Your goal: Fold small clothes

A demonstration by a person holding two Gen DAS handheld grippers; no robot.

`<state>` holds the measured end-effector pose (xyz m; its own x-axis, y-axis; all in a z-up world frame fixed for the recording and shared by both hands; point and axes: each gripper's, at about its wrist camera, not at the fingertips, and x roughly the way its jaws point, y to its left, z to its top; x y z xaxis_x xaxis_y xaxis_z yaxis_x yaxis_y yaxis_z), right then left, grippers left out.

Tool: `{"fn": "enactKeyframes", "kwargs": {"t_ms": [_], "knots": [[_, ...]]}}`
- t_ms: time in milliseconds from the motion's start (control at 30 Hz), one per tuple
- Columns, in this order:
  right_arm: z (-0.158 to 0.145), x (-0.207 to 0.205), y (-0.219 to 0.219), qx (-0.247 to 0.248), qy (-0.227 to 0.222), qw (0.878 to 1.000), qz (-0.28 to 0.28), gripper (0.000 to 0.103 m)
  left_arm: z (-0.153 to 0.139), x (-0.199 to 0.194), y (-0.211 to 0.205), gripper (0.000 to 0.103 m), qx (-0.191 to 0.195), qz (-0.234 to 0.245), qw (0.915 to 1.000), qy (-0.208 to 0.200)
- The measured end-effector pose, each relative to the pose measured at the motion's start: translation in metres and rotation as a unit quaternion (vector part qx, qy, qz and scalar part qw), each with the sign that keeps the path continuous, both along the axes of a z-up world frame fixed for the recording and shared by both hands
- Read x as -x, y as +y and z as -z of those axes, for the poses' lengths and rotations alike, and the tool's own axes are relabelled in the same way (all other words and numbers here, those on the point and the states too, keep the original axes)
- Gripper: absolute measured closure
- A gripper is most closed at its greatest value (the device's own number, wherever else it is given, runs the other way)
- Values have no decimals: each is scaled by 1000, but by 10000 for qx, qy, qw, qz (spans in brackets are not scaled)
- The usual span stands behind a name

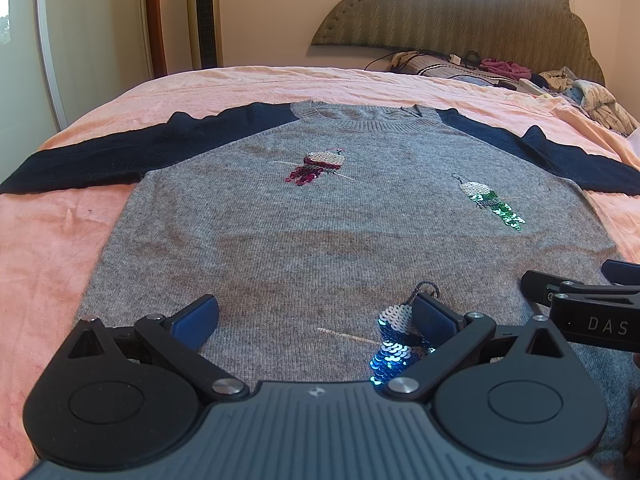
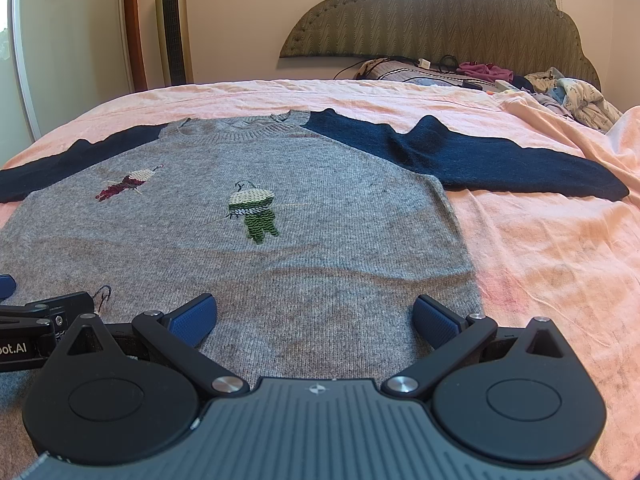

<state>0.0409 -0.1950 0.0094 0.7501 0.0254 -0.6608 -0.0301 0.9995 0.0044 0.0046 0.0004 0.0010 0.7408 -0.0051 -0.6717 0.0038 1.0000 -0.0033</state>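
While flat on the bed (image 2: 540, 240), sweater (image 2: 280, 248) under left gripper (image 1: 316, 320) and right gripper (image 2: 316, 318), both spread.

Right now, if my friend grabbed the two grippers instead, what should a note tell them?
Left gripper: open, empty, low over the sweater's bottom hem near the blue sequin bird.
Right gripper: open, empty, beside it over the hem, nearer the sweater's right edge.
Sweater: grey with navy sleeves, lying flat and face up on the pink bedsheet, both sleeves spread out sideways, neck toward the headboard.
Done: the sweater is laid out smooth.
Left: no fold made yet. Probably fold the sleeves in, then the body. Other clothes sit piled near the headboard.
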Motion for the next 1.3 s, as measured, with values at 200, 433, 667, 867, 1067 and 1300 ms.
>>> {"fn": "enactKeyframes", "kwargs": {"t_ms": [200, 433, 667, 867, 1067, 1300], "knots": [[0, 0, 0, 1, 1, 10000, 1, 0, 0, 0, 0, 0, 0, -1, 10000, -1], [0, 0, 0, 0, 2, 10000, 3, 0, 0, 0, 0, 0, 0, -2, 10000, -1], [1, 0, 0, 2, 4, 10000, 6, 0, 0, 0, 0, 0, 1, -2, 10000, -2], [1, -1, 1, 31, 16, 10000, 7, 0, 0, 0, 0, 0, 3, -2, 10000, -3], [-25, -3, -28, -492, 157, 9985, -179, 0, 0, 0, 0, 0, 3, -2, 10000, -4], [-73, -35, -186, -2019, -940, 9715, 812, 0, 0, 0, 0, 0, 15, -6, 10000, -8]]}}
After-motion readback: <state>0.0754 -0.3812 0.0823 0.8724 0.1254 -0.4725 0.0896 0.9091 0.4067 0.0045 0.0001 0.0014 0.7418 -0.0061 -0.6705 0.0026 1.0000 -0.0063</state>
